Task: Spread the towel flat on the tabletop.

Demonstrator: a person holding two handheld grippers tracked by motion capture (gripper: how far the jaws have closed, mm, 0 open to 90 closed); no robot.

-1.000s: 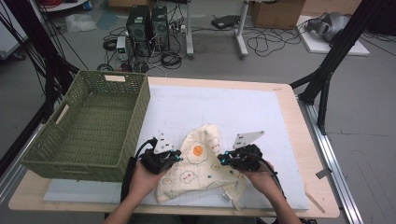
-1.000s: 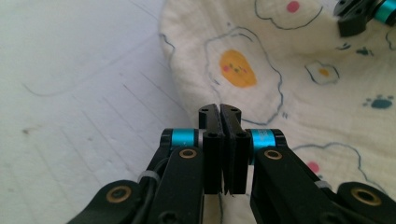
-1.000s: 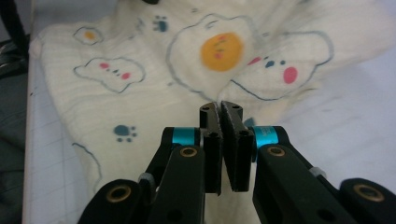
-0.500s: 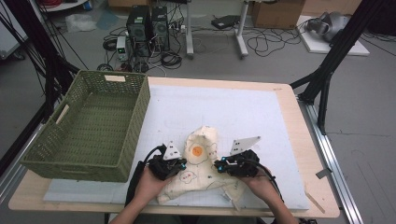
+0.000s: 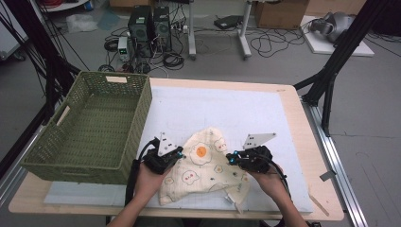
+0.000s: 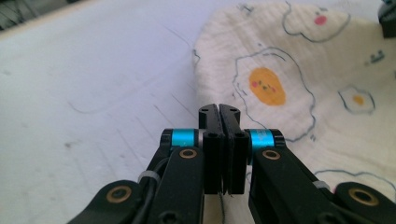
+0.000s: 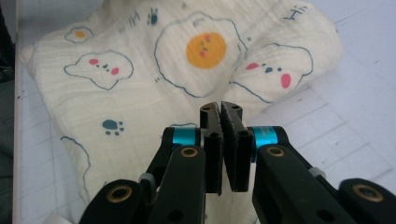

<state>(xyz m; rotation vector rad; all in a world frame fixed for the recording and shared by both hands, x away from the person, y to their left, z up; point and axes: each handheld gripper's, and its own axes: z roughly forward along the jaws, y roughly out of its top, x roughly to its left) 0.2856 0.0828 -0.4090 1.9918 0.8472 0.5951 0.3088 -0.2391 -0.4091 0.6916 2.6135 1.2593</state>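
Nearby, a green basket (image 5: 90,125) sits left of the cloth (image 5: 208,175), both hand-held grippers closed, gripping nothing visible.

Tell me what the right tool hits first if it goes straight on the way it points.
Probably the egg-print cloth: the right tool, jaws shut, aims at its near edge just ahead, though depth is unclear.

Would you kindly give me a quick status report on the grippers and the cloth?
Left gripper and right gripper: jaws shut, apparently empty. Egg-print cloth crumpled on the white mat between them. Green wicker basket at left, nothing blocking.
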